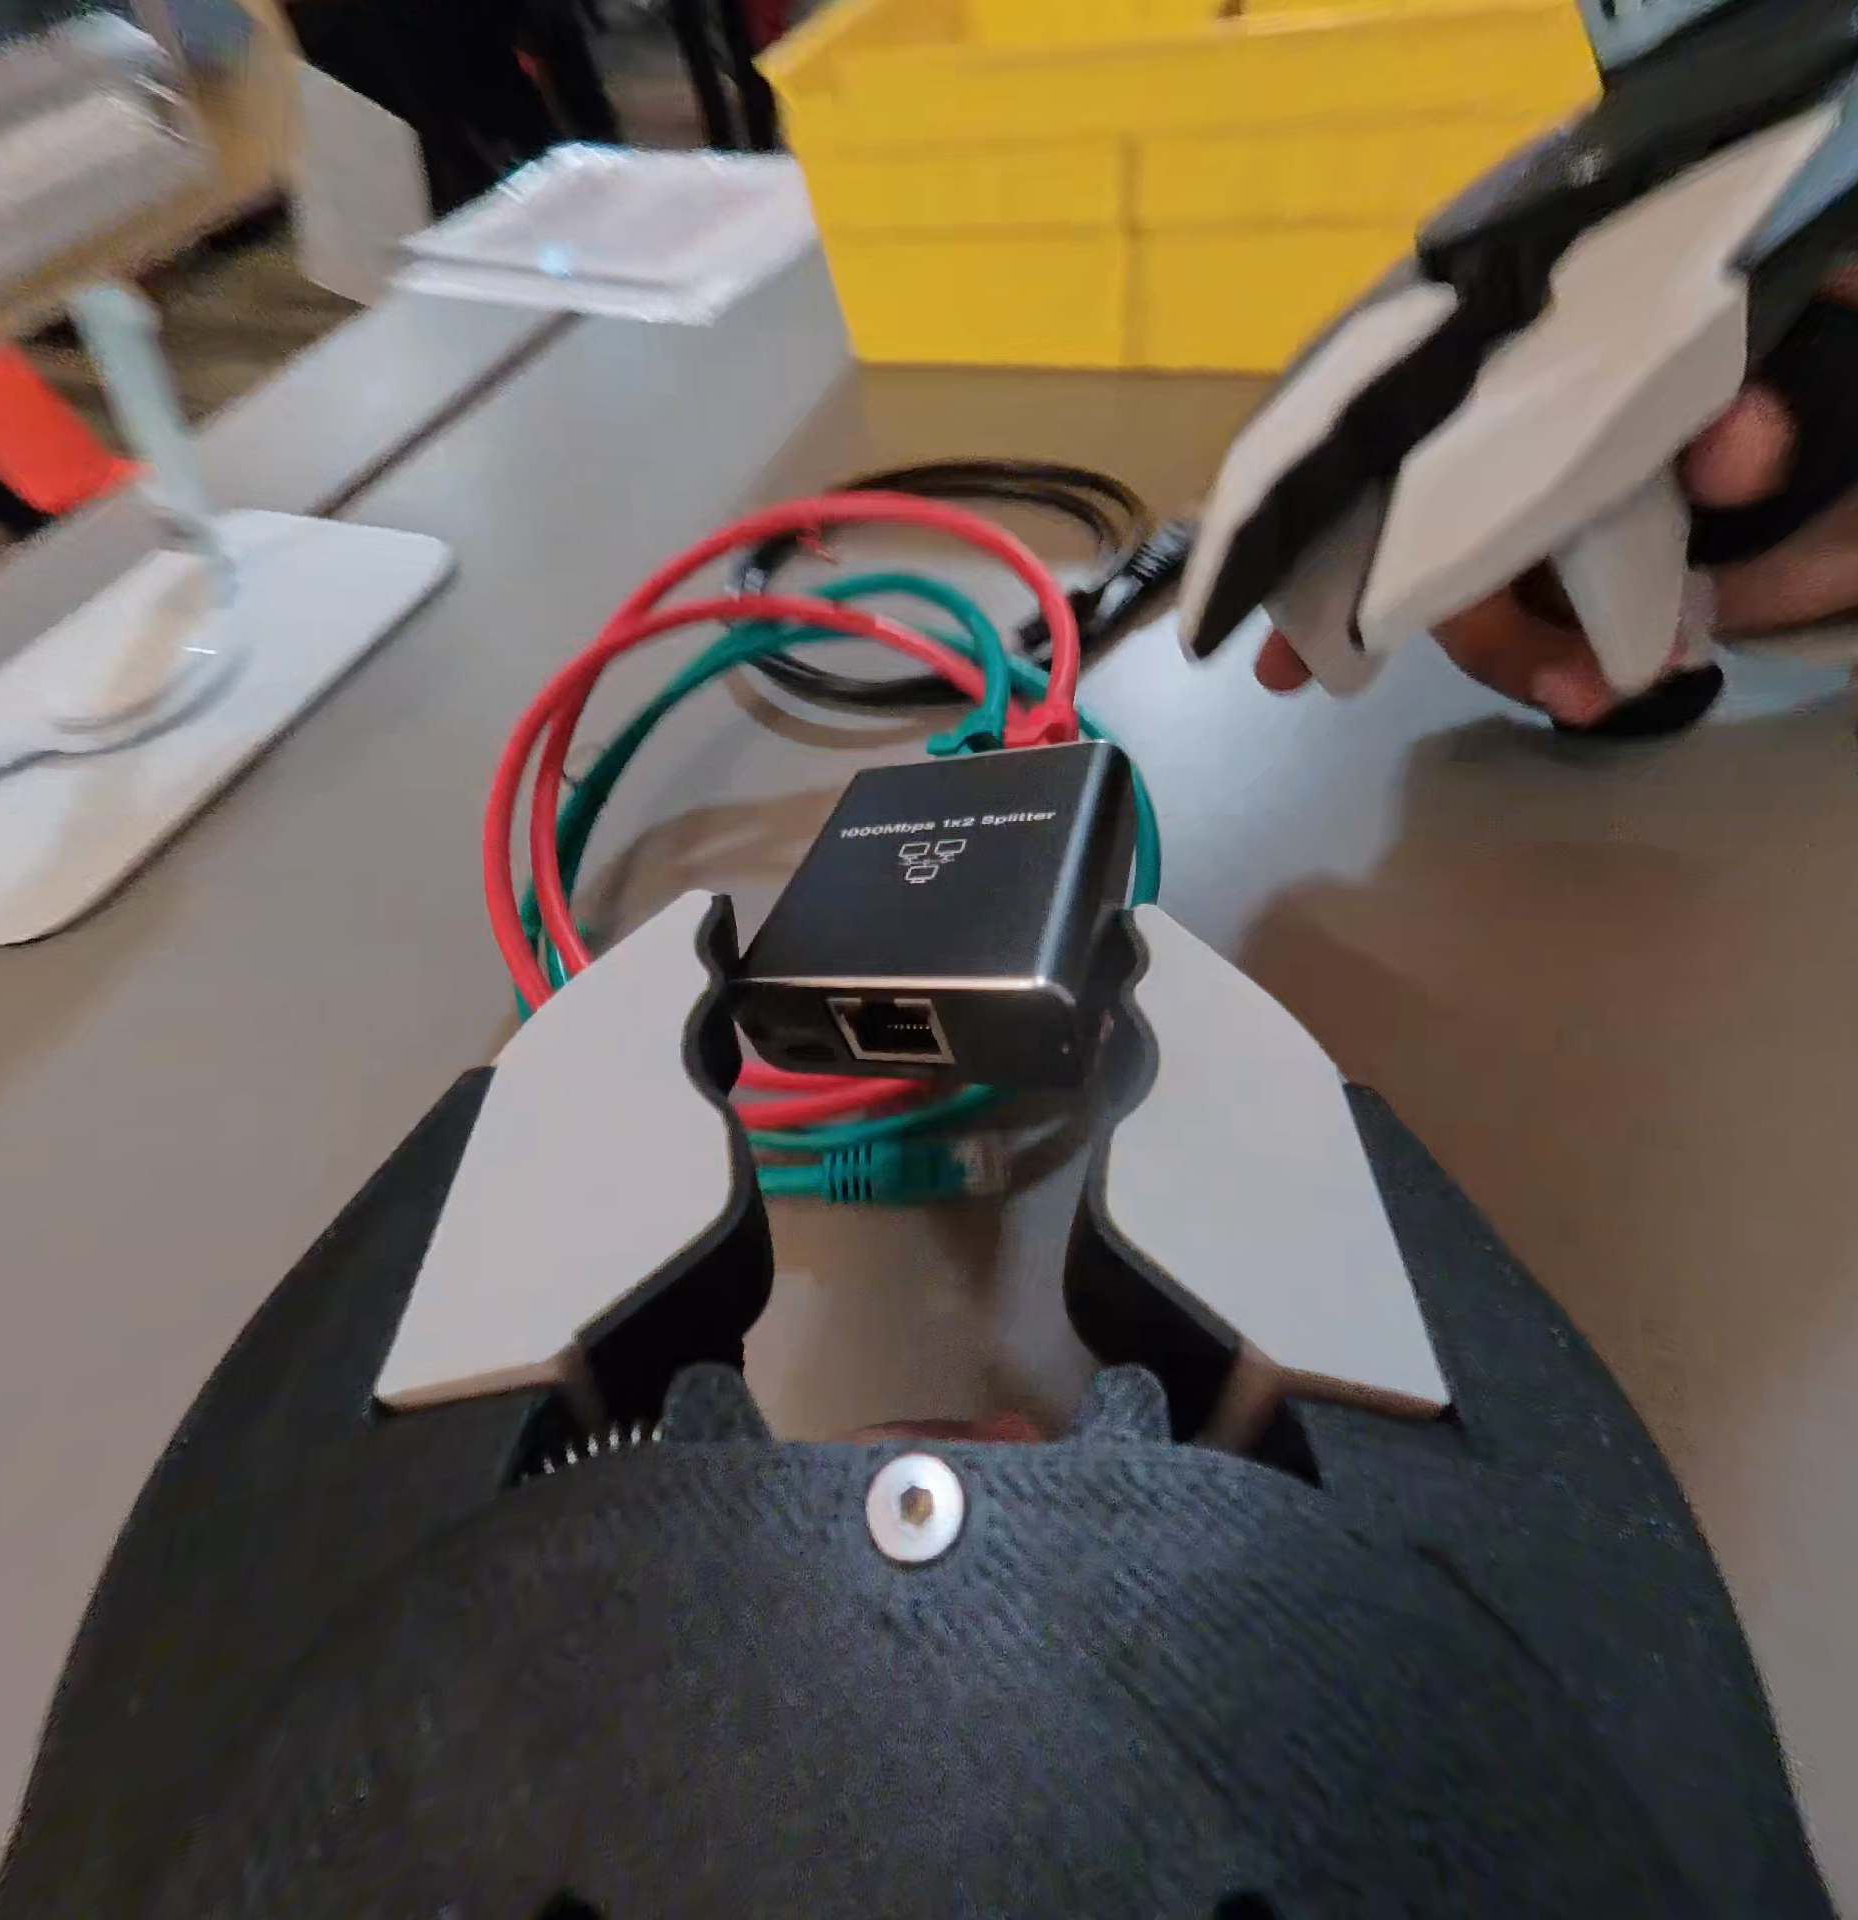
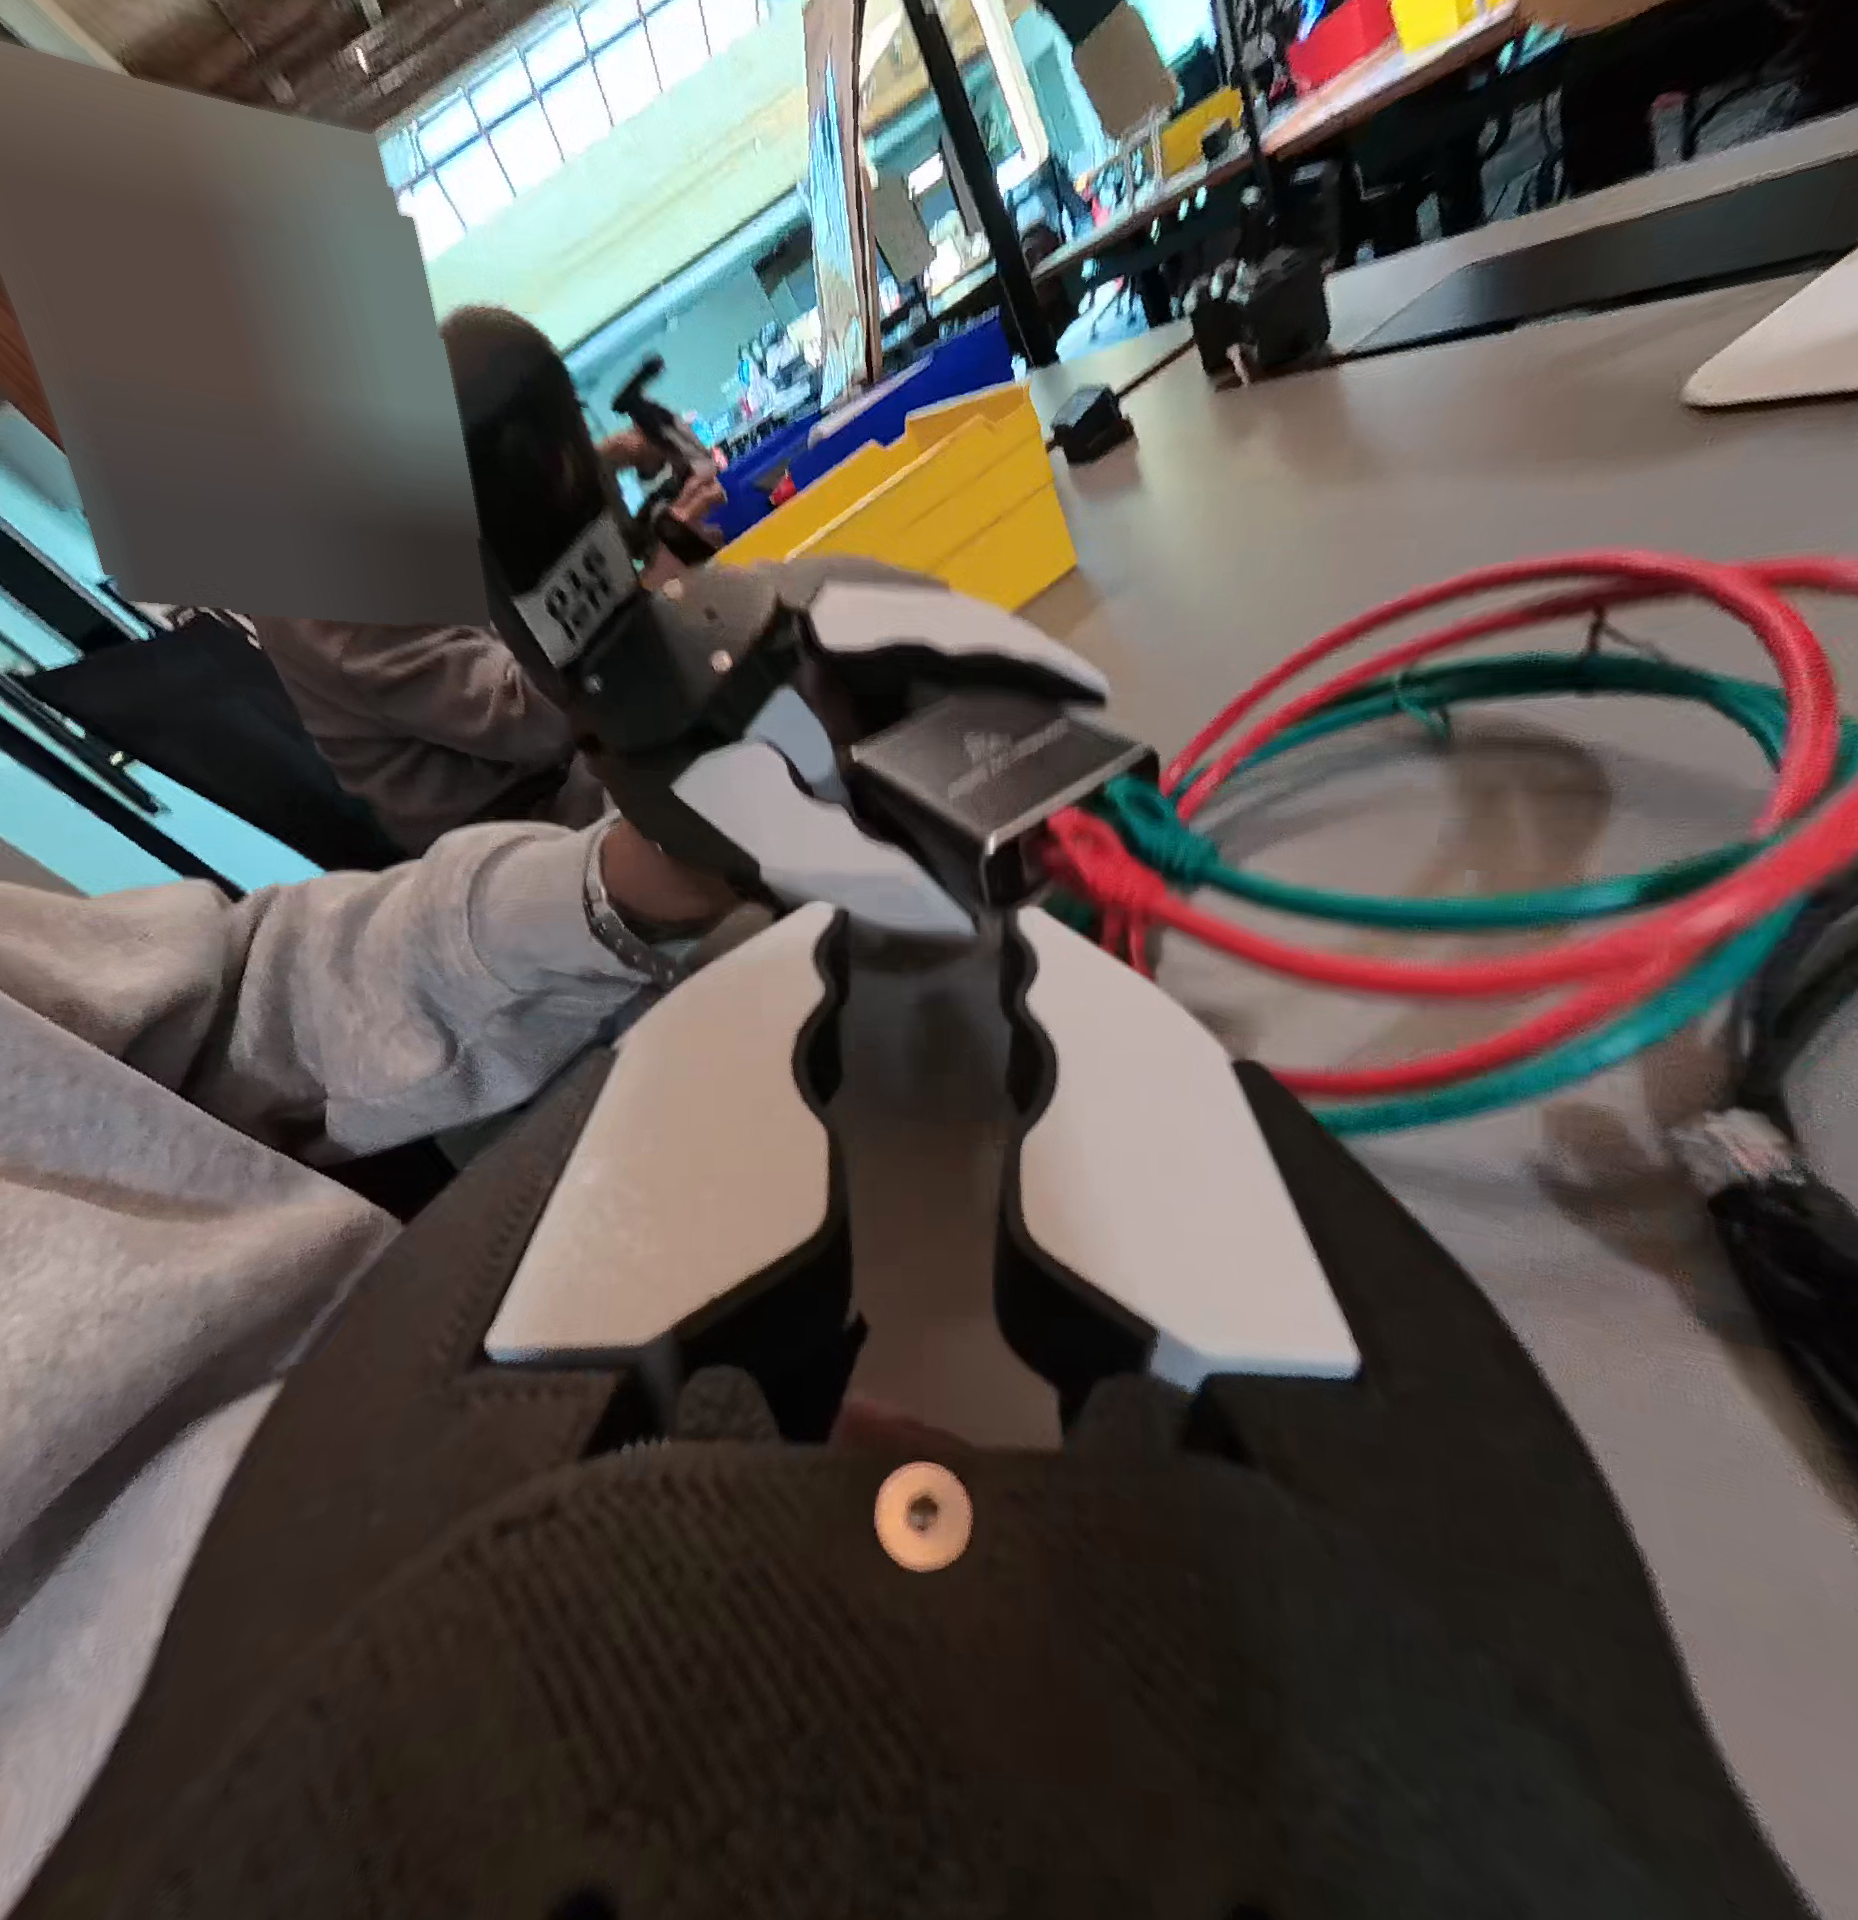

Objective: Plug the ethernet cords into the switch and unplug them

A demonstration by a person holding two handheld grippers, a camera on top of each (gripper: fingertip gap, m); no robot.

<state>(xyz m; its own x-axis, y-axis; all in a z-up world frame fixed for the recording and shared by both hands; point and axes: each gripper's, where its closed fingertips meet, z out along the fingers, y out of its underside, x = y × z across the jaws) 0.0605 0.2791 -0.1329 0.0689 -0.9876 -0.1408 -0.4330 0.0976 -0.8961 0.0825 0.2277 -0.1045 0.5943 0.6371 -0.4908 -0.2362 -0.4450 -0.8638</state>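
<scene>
My left gripper (image 1: 925,966) is shut on the black switch (image 1: 956,862) and holds it by its sides, a little above the table. An empty port faces the camera. A red cord (image 1: 551,748) and a green cord (image 1: 883,587) are plugged into its far side and loop on the table. A loose green plug (image 1: 894,1174) lies under the switch. My right gripper (image 2: 925,935) is open and empty, just short of the switch (image 2: 998,790), near its end with the cords. It also shows in the left wrist view (image 1: 1263,634), at the upper right.
A coiled black cable (image 1: 1008,488) lies behind the cords, and its plug (image 2: 1735,1143) lies at the right. A yellow bin (image 1: 1008,208) stands at the back. A white monitor stand base (image 1: 177,675) and a white box (image 1: 613,312) are at the left. A person's grey sleeve (image 2: 333,956) is close by.
</scene>
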